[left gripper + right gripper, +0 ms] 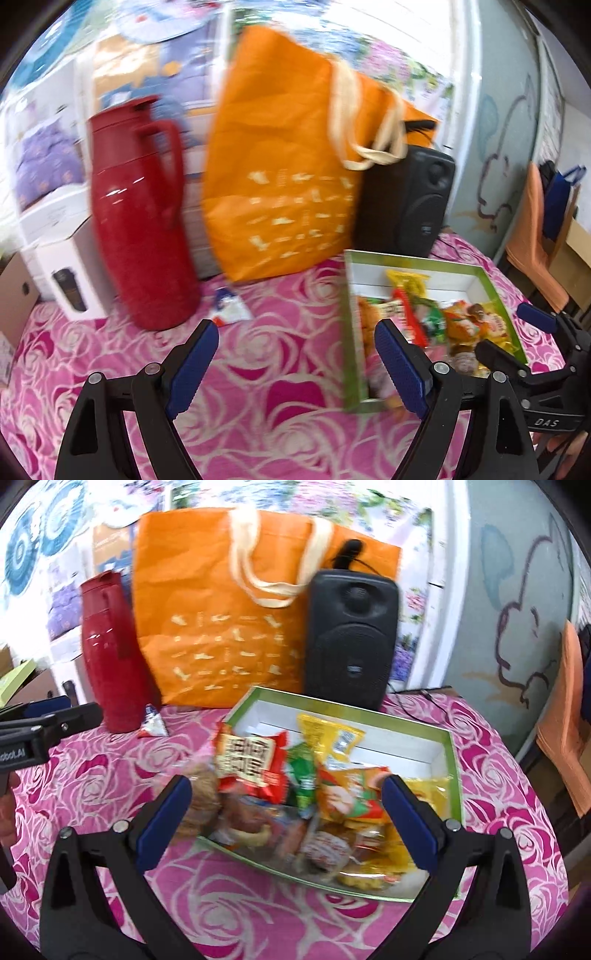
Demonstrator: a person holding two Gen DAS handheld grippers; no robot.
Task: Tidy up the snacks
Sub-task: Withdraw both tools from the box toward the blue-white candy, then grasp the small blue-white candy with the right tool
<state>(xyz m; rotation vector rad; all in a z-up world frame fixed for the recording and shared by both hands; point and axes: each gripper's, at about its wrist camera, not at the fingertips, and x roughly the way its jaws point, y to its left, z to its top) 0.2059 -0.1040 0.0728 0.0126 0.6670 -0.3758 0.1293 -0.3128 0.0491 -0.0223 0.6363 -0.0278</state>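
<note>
A green-rimmed box (455,760) holds several snack packets, among them a red one (251,764), a yellow one (328,738) and a green one (304,779). My right gripper (288,812) hovers open over the box's near half with nothing between its fingers. One small white, blue and red packet (231,308) lies loose on the pink tablecloth by the red flask; it also shows in the right wrist view (153,725). My left gripper (295,354) is open and empty above the cloth, left of the box (347,332). The right gripper (517,336) shows over the box's right side.
Along the back stand a red flask (140,221), an orange tote bag (280,166) and a black speaker (406,199). A white carton (70,273) and a cardboard box (14,295) sit at the far left. The table edge curves away on the right, with an orange cloth (569,720) beyond it.
</note>
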